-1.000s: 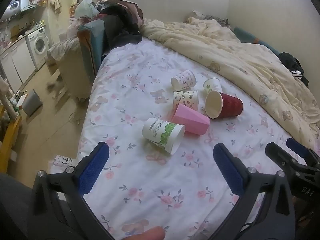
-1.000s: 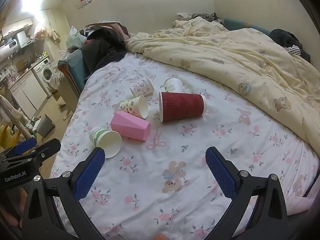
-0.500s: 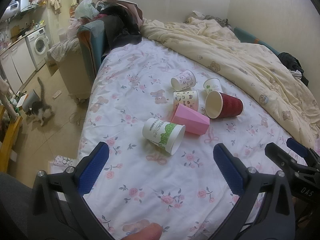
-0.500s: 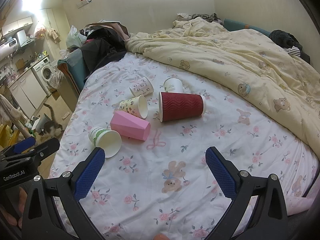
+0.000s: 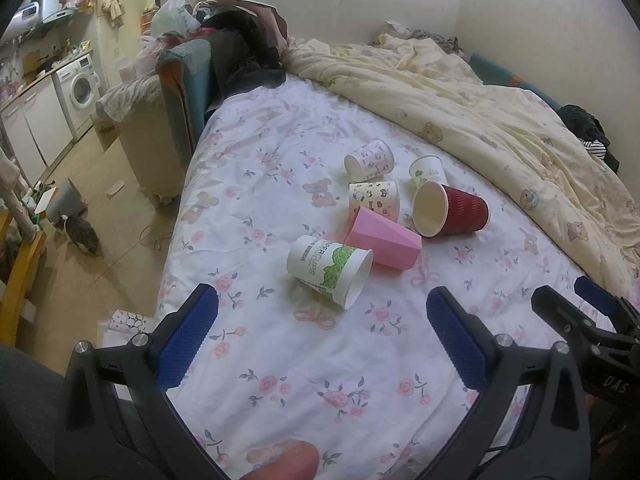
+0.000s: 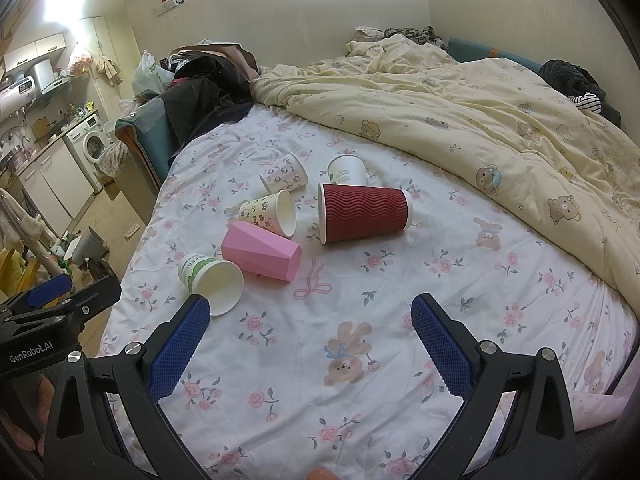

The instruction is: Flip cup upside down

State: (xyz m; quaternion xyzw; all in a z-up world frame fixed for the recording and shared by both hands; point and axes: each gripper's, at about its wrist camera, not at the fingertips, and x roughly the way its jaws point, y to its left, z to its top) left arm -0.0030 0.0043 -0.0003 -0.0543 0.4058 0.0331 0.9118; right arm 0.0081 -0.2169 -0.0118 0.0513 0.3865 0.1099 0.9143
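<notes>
Several cups lie on their sides on the floral bedsheet. A white cup with green print lies nearest. Behind it lie a pink faceted cup, a dark red ribbed cup, two patterned paper cups and a white cup with a green logo. My left gripper is open and empty, hovering in front of the green-print cup. My right gripper is open and empty, near the front of the sheet.
A cream bear-print duvet is bunched along the right and far side. Dark clothes pile at the bed's far left corner. The bed's left edge drops to a floor with a cat, a bin and a washing machine.
Both grippers stay still and open. The cups have not moved. The cat on the floor has walked nearer to the bin.
</notes>
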